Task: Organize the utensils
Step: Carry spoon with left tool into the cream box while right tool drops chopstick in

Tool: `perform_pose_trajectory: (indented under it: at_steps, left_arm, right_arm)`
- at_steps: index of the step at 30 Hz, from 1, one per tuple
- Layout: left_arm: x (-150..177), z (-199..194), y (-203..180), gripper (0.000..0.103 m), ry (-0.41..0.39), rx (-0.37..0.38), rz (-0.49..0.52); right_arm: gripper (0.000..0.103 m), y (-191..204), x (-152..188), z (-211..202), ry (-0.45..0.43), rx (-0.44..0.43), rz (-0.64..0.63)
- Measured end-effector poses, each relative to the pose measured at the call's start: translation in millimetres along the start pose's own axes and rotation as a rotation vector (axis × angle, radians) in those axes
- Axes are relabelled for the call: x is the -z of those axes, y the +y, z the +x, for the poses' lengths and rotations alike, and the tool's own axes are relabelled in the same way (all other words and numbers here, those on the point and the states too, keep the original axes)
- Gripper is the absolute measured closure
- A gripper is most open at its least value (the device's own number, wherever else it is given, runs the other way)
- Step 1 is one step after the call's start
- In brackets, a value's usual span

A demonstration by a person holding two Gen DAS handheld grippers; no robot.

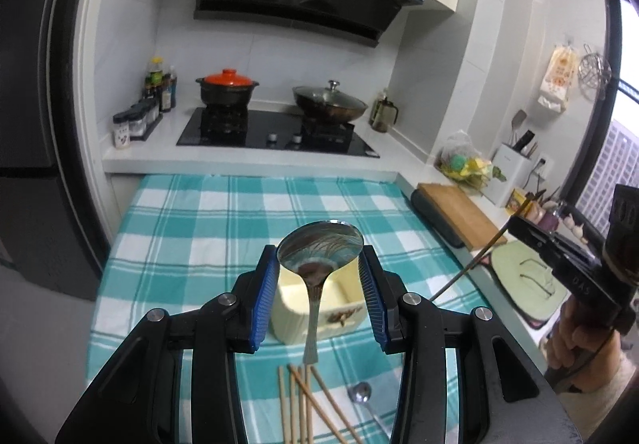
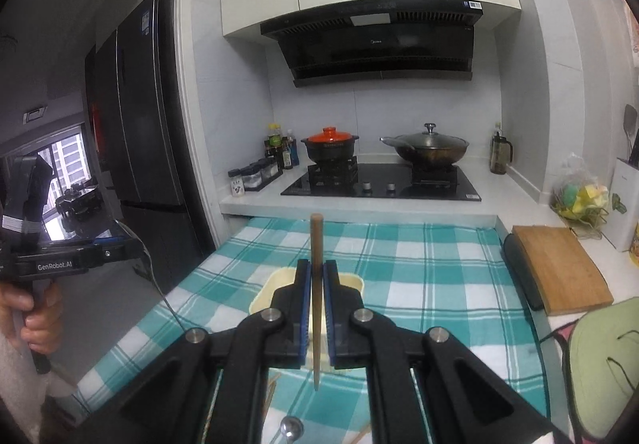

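Checked cloth covers the table (image 1: 191,228); both fingers sets hang above the cream holder (image 1: 295,308): left gripper (image 1: 319,276) half-open around a big spoon (image 1: 319,248), right gripper (image 2: 317,284) clamped on one chopstick (image 2: 316,244). Carrying step; next, lower both into the holder.

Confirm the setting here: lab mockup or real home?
Looks like a real home kitchen. A gas hob sits under a range hood, with a clay pot and a lidded wok on it, seasoning bottles beside it, and a checked tablecloth on the work surface.
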State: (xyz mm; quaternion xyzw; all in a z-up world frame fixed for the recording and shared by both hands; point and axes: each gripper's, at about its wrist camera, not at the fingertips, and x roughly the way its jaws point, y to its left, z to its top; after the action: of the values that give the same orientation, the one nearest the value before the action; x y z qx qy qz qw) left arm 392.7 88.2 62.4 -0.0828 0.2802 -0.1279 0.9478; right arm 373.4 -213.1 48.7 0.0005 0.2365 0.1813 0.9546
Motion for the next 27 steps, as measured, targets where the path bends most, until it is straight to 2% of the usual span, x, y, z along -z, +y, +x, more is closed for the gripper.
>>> perform_pose_trajectory:
  at_steps: [4, 8, 13, 17, 23, 24, 26, 27]
  left_arm:
    - [-27.8, 34.2, -0.1, 0.062, -0.025, -0.014, -0.017]
    - [-27.1, 81.0, 6.4, 0.062, 0.014, -0.053, -0.029]
    - [-4.1, 131.7, 16.1, 0.062, 0.133, -0.074, -0.052]
    - [10.3, 160.6, 16.9, 0.062, 0.208, -0.1, -0.042]
    - [21.3, 188.2, 19.0, 0.06, 0.278, -0.142, -0.063]
    - [22.5, 189.0, 19.6, 0.059, 0.283, -0.147, -0.069]
    - [22.1, 183.2, 18.7, 0.05, 0.268, -0.151, -0.071]
    - [20.7, 177.1, 18.0, 0.041, 0.253, -0.156, -0.069]
  right_arm:
    - [0.097, 0.3, -26.6, 21.5, -0.068, 0.005, -0.003]
    - [0.097, -1.9, -29.6, 59.4, -0.085, 0.025, -0.01]
    - [0.097, -18.4, -7.8, 122.0, 0.066, 0.02, 0.045]
    - [0.097, -30.7, 13.4, 155.7, 0.183, 0.018, 0.071]
    - [0.096, -44.1, 31.5, 184.3, 0.257, 0.042, 0.114]
    - [0.095, -44.8, 32.2, 186.6, 0.263, 0.055, 0.109]
    - [0.094, -48.5, 33.2, 189.2, 0.267, 0.066, 0.128]
    - [0.085, -51.0, 33.5, 189.7, 0.274, 0.07, 0.143]
